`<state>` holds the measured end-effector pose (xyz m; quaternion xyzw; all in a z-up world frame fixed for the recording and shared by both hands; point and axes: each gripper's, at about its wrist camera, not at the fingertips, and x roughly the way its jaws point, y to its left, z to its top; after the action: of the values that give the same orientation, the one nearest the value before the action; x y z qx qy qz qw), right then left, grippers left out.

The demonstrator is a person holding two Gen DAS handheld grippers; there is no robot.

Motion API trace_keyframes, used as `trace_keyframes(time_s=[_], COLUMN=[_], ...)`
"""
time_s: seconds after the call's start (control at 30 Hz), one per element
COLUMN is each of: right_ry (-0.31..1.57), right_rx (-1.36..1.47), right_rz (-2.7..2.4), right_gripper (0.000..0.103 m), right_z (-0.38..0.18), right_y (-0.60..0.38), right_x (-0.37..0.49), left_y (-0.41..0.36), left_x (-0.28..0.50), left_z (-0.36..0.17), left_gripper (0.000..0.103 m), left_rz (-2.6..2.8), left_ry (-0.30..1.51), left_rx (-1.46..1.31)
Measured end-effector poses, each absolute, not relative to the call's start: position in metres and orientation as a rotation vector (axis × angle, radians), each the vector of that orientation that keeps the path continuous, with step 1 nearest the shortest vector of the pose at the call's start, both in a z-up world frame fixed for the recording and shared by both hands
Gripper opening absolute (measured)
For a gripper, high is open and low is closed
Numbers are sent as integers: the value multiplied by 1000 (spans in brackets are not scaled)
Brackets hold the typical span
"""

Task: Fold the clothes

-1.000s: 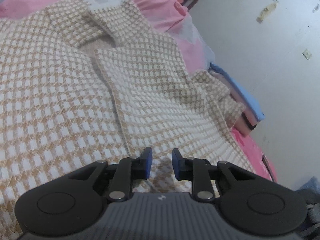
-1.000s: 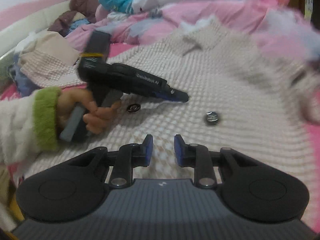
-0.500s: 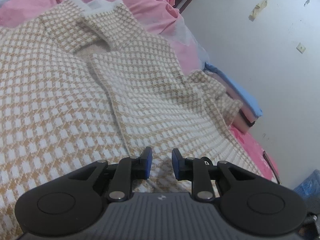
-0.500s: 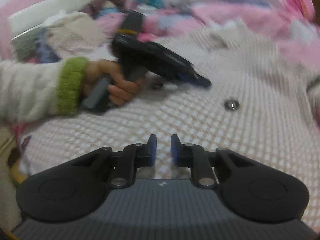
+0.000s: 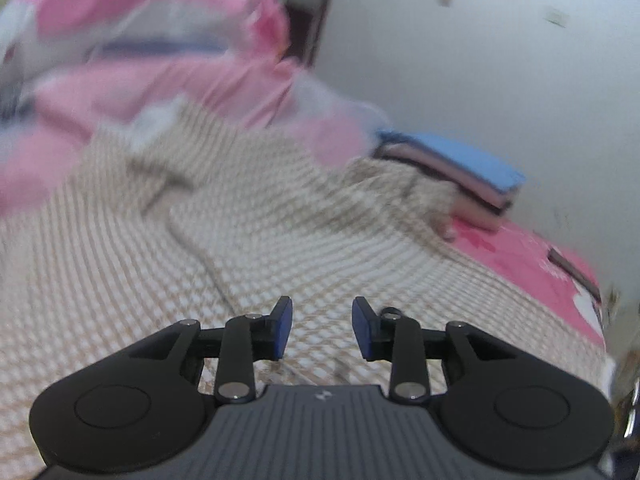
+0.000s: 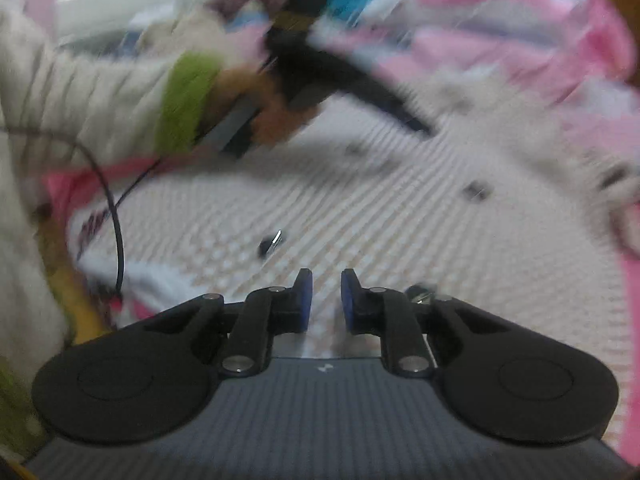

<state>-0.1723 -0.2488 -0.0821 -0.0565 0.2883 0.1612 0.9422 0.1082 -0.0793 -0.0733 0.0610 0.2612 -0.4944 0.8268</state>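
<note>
With the tan-and-white checked knit cardigan spread flat, a grip point is being sought — left gripper opening on nothing, right gripper narrowly parted (also empty) — an edge must be pinched next.

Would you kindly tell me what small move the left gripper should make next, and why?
Probably lower the left gripper onto the checked cardigan's front edge: its jaws are opening with nothing between them, and the cardigan lies unfolded on the pink bedding.

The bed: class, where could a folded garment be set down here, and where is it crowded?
Free: the pink sheet between the checked cardigan's hem and the white wall. Crowded: the far side, heaped with pink bedding and a clothes pile. The cardigan covers the middle, where the left gripper, jaws opening on nothing, passes.
</note>
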Motion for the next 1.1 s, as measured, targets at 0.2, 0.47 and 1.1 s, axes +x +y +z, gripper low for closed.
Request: trace_keyframes(time_s=[0.2, 0.47, 1.1], right_ry=[583, 517, 405], right_rx=[-14, 98, 221], right_rz=[82, -42, -190], right_gripper=[15, 15, 14], right_z=[-107, -115, -155], right_y=[-292, -330, -367], right_x=[-189, -193, -209], left_y=[-80, -77, -82], left_x=[46, 40, 26], left_z=[-90, -102, -73], left_gripper=[35, 41, 47], left_rz=[-1126, -1042, -899], left_ry=[614, 685, 682], left_rx=[347, 321, 331])
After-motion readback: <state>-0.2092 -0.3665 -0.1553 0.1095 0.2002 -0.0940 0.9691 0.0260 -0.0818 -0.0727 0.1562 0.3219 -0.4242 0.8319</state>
